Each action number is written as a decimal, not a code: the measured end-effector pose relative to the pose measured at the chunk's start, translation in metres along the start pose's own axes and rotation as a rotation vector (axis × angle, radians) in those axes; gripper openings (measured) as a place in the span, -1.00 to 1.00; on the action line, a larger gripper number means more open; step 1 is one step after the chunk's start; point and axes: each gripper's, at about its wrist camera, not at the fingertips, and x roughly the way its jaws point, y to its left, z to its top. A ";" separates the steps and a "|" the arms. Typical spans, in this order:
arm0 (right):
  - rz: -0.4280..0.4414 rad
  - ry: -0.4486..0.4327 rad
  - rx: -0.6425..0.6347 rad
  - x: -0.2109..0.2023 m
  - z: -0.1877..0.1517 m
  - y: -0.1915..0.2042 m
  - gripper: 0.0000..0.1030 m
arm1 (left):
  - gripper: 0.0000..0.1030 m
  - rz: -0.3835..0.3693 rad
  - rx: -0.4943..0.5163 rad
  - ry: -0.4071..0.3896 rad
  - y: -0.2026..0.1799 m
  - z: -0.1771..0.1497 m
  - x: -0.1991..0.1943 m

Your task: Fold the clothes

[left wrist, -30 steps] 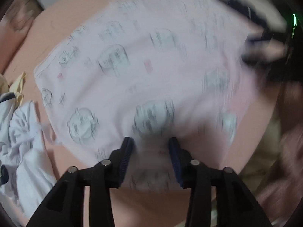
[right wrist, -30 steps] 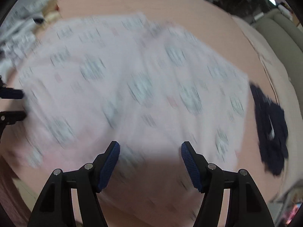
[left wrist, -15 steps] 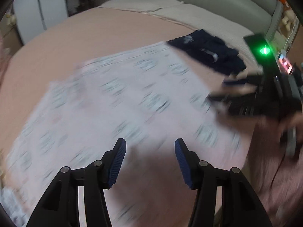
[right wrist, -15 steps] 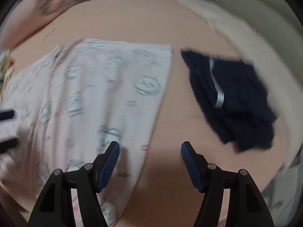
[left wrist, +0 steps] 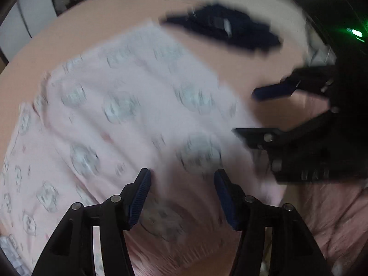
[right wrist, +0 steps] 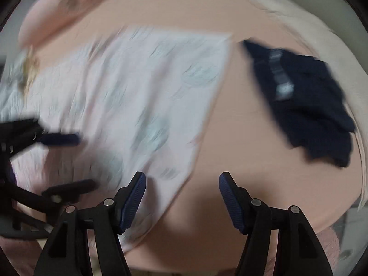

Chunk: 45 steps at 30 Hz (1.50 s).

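A pale pink garment with grey cartoon prints (left wrist: 128,115) lies spread flat on the peach bedsheet (left wrist: 80,30); it also shows in the right wrist view (right wrist: 142,96). My left gripper (left wrist: 182,179) is open and empty above the garment's near edge. My right gripper (right wrist: 181,184) is open and empty over the garment's near right corner and bare sheet. Each gripper shows in the other's view, the right one (left wrist: 264,112) and the left one (right wrist: 66,161), both with jaws apart. Both views are motion-blurred.
A folded dark navy garment (right wrist: 299,101) lies on the sheet to the right of the pink one, also in the left wrist view (left wrist: 225,32). More clothes (right wrist: 20,69) lie at the far left. A beige sofa back (right wrist: 322,23) runs behind.
Both grippers have swung right and back from the pink garment, then lowered toward its near edge. The navy garment came into view. Both stay open.
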 end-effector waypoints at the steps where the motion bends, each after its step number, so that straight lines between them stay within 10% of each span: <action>1: -0.036 0.006 -0.030 0.002 -0.011 0.002 0.28 | 0.09 0.025 0.023 -0.005 -0.005 -0.007 -0.004; 6: -0.102 0.068 0.063 -0.016 -0.040 -0.031 0.30 | 0.08 -0.058 -0.101 -0.024 0.008 -0.019 -0.027; 10: 0.081 -0.080 0.096 -0.040 -0.037 -0.017 0.30 | 0.09 -0.087 -0.162 -0.017 0.005 -0.016 -0.020; 14: -0.018 0.080 -0.049 -0.010 -0.053 0.007 0.30 | 0.09 -0.099 -0.167 -0.036 0.005 -0.038 -0.037; 18: 0.097 0.071 0.069 -0.031 -0.069 -0.031 0.31 | 0.09 0.002 -0.312 -0.104 0.037 -0.075 -0.073; 21: 0.066 -0.025 0.125 -0.047 -0.068 -0.050 0.31 | 0.09 0.105 -0.423 0.010 0.063 -0.101 -0.052; 26: 0.002 0.043 0.065 -0.016 -0.073 -0.057 0.33 | 0.16 0.018 -0.540 0.021 0.074 -0.127 -0.055; 37: 0.313 -0.044 0.518 -0.028 -0.063 -0.136 0.37 | 0.17 0.018 -0.681 -0.074 0.085 -0.160 -0.095; 40: 0.307 -0.063 0.505 -0.051 -0.072 -0.121 -0.29 | 0.17 -0.008 -0.711 -0.087 0.095 -0.175 -0.103; 45: 0.369 -0.073 0.585 -0.060 -0.063 -0.146 -0.38 | 0.17 0.003 -0.721 -0.081 0.110 -0.190 -0.113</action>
